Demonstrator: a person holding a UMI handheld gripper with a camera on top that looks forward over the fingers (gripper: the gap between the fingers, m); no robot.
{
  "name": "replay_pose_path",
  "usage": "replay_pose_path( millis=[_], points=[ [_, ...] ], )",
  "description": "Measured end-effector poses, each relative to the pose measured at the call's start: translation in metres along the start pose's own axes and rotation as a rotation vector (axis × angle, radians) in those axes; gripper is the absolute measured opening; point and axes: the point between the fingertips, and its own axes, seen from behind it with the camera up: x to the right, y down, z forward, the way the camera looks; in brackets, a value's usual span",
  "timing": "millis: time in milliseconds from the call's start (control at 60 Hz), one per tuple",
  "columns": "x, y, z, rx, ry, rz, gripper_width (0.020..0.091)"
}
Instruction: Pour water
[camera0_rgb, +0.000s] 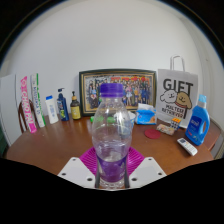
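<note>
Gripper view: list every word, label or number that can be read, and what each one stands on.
"GIFT": on the white paper bag behind the water bottle, which stands between the gripper fingers.
Smaller print below it on the bag: too small to read.
Labels on the toiletry bottles and tubes: unreadable.

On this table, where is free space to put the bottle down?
Bare wood lies on the table, between the bottle in the gripper and the tubes. It is crowded by the gift bag and blue bottle.
</note>
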Motion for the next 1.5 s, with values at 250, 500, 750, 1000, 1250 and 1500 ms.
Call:
replay_pose_path(
  millis=[250,500,750,1000,1250,1500],
  points=[
    [-0.089,-0.102,0.035,0.091,-0.132,0.318,0.0328],
    [-0.126,-0.202,0.098,0.153,-0.362,1.022,0.0328],
    [-0.085,-0.217,0.168,0.146,-0.448,1.557,0.0327],
    [-0.052,-0.185,0.21,0.103,-0.427,1.948,0.0327],
    [-0.06,-0.177,0.214,0.024,-0.455,2.06,0.0327],
    [-0.067,-0.189,0.202,-0.023,-0.485,2.003,0.0328]
  ],
)
